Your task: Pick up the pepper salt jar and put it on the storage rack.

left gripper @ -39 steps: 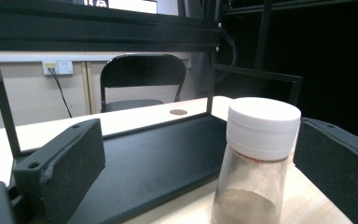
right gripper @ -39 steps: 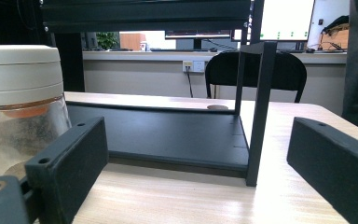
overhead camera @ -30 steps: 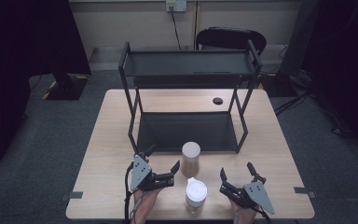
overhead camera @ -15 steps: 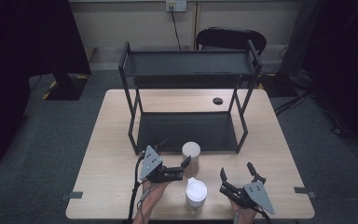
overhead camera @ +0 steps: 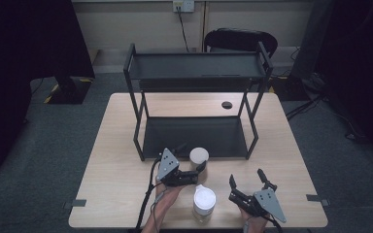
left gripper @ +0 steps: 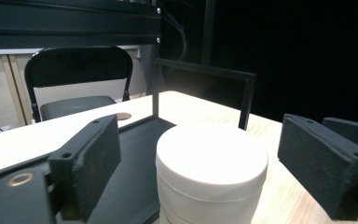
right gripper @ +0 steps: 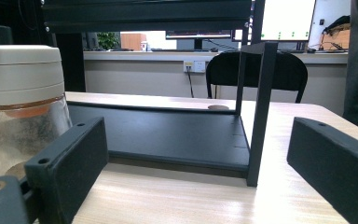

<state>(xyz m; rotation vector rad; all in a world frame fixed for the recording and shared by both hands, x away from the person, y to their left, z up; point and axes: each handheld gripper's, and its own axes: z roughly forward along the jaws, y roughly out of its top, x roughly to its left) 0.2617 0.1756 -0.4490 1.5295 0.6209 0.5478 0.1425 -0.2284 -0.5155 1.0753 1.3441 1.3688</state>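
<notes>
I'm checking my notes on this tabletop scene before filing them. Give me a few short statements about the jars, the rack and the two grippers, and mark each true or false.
1. The left gripper has its jaws on either side of the far white-lidded jar. True; the jaws have just been closing, with gaps remaining in the left gripper view.
2. The right gripper holds the near jar. False; its jaws are open with nothing between them, and that jar stands to its left.
3. Both jars sit on the rack's lower shelf. False; they stand on the table in front of it.
4. The rack's top shelf is bare. True.
</notes>
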